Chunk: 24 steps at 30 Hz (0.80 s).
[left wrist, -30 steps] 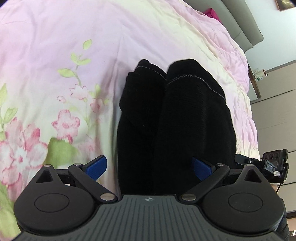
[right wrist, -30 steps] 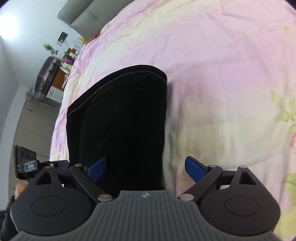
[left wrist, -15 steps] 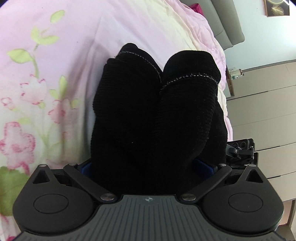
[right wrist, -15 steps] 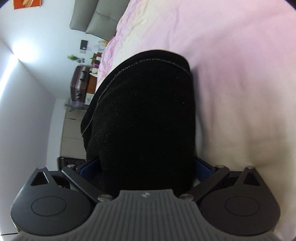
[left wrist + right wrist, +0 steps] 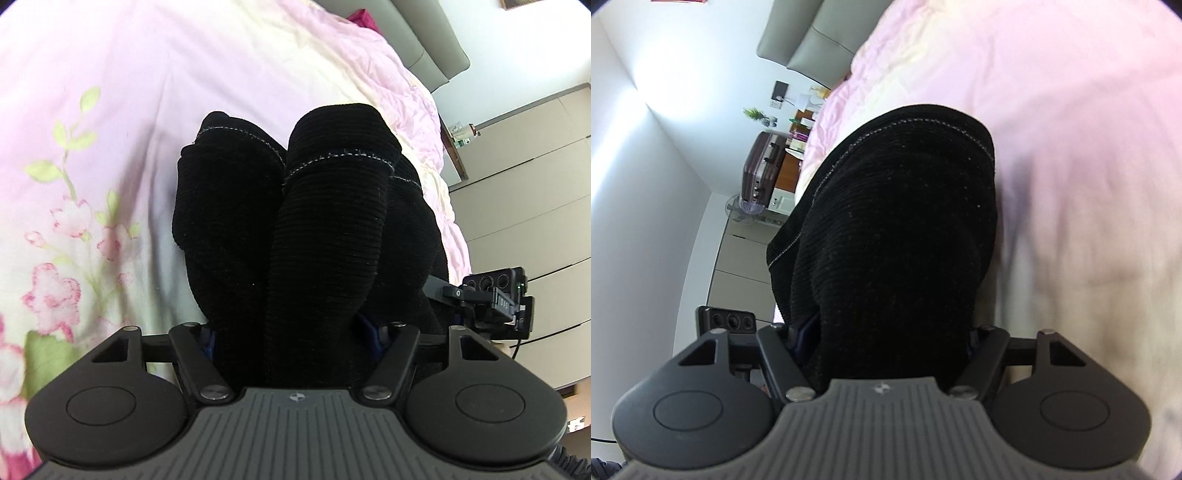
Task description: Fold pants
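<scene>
From where I am standing, the left tongs are clamping a thick bunch of the black pants, and the blue pads are peeking out only as slivers at either side of the cloth, so the fingertips themselves are mostly buried. Two stitched hems are bulging up toward twelve o'clock of the tongs, one beside the other, with a third fold sagging off toward three o'clock. The pants are hanging from the grip over the bed, whose pink floral duvet is spreading out at nine o'clock; how much fabric is still touching the bed is hard to make out. The other tool's camera block is poking in at three o'clock, its edge cut off behind the cloth.

Further right, the right tongs are pinching the same pants too, the jaws drawn in on a rounded black mass that is hiding both pads almost wholly. One stitched hem is arching across at twelve o'clock. A maroon suitcase is standing at ten o'clock, beside blurred clutter I cannot identify.
</scene>
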Each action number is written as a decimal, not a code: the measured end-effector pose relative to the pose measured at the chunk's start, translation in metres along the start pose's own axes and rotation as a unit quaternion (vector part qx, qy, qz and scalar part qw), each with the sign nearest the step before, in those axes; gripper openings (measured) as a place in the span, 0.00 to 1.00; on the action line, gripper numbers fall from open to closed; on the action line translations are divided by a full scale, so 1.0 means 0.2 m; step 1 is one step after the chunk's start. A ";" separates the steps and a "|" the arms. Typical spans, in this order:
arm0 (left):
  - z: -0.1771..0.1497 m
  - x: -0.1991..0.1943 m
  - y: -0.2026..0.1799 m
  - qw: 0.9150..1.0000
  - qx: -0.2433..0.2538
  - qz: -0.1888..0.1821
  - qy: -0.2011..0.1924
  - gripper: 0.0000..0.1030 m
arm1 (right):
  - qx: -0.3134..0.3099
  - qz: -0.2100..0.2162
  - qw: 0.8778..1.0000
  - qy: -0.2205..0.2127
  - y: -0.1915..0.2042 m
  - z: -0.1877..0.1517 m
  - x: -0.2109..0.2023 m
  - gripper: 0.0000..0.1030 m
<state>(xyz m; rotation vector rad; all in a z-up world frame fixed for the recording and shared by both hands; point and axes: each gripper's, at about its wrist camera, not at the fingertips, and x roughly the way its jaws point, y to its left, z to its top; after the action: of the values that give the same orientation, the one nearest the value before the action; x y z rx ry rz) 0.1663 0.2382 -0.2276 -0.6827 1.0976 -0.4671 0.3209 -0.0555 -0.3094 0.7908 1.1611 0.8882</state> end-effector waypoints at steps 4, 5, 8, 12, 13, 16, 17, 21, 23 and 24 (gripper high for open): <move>-0.02 -0.14 -0.05 1.000 0.012 0.015 -0.023 0.75 | -0.005 0.016 1.000 -0.011 0.10 -0.04 -0.03 0.63; -0.02 -0.18 -0.05 0.999 0.013 0.018 -0.027 0.75 | -0.005 0.019 1.000 -0.011 0.13 -0.05 -0.02 0.63; -0.03 -0.32 -0.01 0.999 0.007 0.020 -0.042 0.75 | -0.010 0.022 1.000 -0.008 0.24 -0.07 0.03 0.63; -0.01 -0.56 0.05 0.997 0.008 0.030 -0.066 0.75 | -0.032 0.028 0.999 0.003 0.44 -0.06 0.13 0.63; -0.01 -0.62 0.06 0.997 0.008 0.035 -0.074 0.75 | -0.036 0.032 0.999 0.006 0.49 -0.05 0.17 0.63; 0.00 -0.83 0.12 0.994 0.004 0.054 -0.095 0.75 | -0.046 0.051 0.998 0.016 0.63 -0.04 0.31 0.63; 0.00 -0.90 0.16 0.993 0.000 0.061 -0.101 0.75 | -0.048 0.057 0.997 0.021 0.68 -0.04 0.37 0.63; -0.01 -1.12 0.32 0.989 -0.022 0.084 -0.122 0.75 | -0.057 0.080 0.994 0.045 0.85 -0.03 0.65 0.63; -0.02 -1.19 0.43 0.986 -0.036 0.098 -0.130 0.75 | -0.054 0.089 0.993 0.057 0.89 -0.05 0.78 0.64; -0.02 -1.22 0.49 0.984 -0.047 0.104 -0.133 0.75 | -0.049 0.093 0.992 0.063 0.90 -0.05 0.87 0.64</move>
<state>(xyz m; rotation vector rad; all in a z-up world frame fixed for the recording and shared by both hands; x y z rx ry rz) 0.0679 0.4648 -0.1400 -0.6818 0.9288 -0.1396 0.3068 0.1791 -0.2263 0.7799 1.1577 1.1555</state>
